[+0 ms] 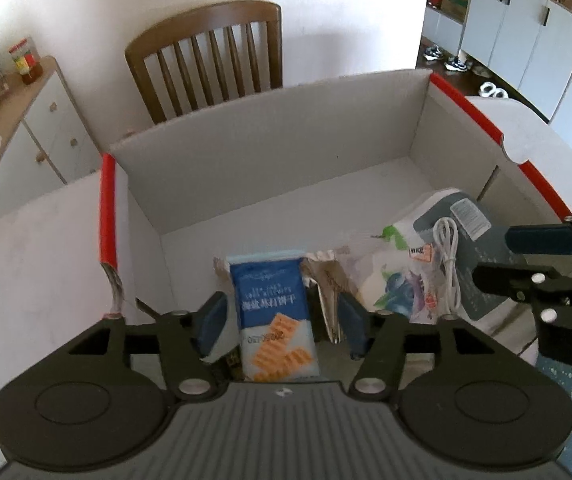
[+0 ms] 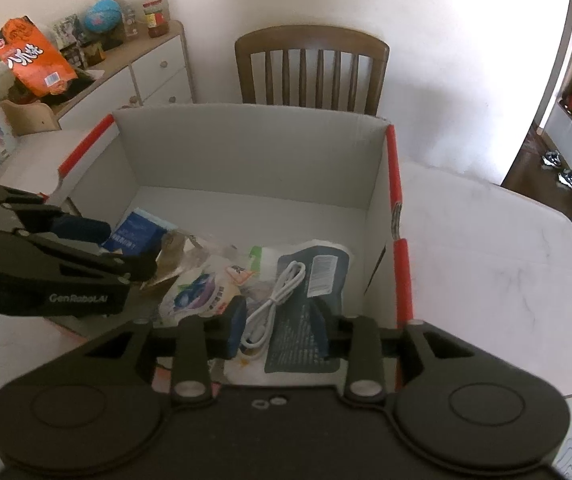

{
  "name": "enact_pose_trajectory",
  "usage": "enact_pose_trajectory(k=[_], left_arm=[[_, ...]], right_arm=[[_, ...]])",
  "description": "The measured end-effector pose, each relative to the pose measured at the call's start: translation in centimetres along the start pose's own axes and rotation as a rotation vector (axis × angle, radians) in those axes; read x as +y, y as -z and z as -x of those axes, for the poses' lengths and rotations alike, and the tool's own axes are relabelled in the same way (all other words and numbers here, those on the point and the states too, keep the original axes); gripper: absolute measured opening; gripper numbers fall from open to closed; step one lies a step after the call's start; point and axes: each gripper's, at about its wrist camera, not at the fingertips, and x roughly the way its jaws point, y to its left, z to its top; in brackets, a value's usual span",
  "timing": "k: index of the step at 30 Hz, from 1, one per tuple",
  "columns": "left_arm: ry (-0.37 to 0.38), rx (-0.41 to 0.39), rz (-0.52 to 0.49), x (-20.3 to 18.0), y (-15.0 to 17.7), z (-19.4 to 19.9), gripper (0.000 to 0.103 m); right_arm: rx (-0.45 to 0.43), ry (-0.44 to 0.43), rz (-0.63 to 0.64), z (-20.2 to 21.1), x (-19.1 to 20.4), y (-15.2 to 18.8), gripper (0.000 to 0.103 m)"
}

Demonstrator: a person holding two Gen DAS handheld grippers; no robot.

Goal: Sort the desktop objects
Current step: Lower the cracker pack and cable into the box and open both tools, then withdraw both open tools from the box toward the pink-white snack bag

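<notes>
- Both hand-held grippers hang over an open white cardboard box (image 1: 270, 168) with red-taped edges, the sorting bin on a pale table (image 2: 485, 240).
- The left gripper (image 1: 282, 320) has its jaws apart, one pad on either side of a blue cracker packet (image 1: 274, 320) without pressing it; the packet stands inside the box against the near wall.
- The right gripper (image 2: 282, 326) is also parted, straddling a coiled white cable (image 2: 274, 304) and a dark teal pouch (image 2: 309, 304) that lie on the box floor; the pads appear clear of both, though the right-hand pad is partly hidden behind the pouch.
- Between them sit crumpled foil wrappers (image 1: 325, 280) and a white printed bag (image 2: 202, 292).
- Risk, as a judgement: the upright packet could topple onto the wrappers, and a pad pulled back carelessly could snag the cable loop and drag it out.
- The two grippers are close together over the box, so crossing paths could knock them.
- Behind the box stand a wooden slatted chair (image 2: 311, 72) and a white wall; a sideboard (image 2: 154, 68) at left holds snack bags, jars and a globe.
</notes>
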Motion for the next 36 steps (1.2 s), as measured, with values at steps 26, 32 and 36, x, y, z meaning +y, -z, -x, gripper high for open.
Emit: enact_pose_trajectory(k=[26,32,36], left_arm=[[0.017,-0.09,0.045,-0.3,0.7,6.3,0.064],[0.029,-0.111,0.05,-0.3,1.7,8.1,0.064],[0.038,-0.128,0.052,-0.3,2.3,9.3,0.064]], right_arm=[[-0.07,-0.034,0.035,5.3,0.5,0.3,0.06],[-0.091,-0.033,0.038,7.1,0.8,0.7,0.065],[-0.101,-0.028,0.038,8.2,1.0,1.0,0.068]])
